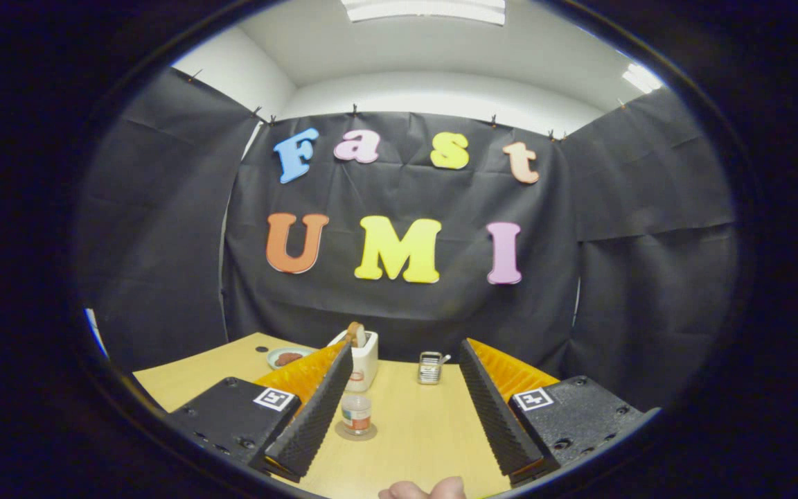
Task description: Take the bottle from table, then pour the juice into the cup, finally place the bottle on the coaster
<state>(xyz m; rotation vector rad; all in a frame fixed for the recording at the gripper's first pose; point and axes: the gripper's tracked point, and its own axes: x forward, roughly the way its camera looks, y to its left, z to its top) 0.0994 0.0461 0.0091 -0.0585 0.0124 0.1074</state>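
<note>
Hand-held gripper (399, 405) spread, empty, above the surface (427, 430). Bottle (357, 414) stands on coaster (355, 434), lower centre, beside the left finger. Cup (430, 368) beyond. Advise withdrawing straight back, avoiding bottle contact.

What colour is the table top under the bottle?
Light wood-tone tan table, plain in the gripper view; the bottle stands between the open gripper fingers.

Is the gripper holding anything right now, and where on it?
Nothing. The gripper is open, fingers apart over the table; the bottle stands untouched on its coaster.
</note>
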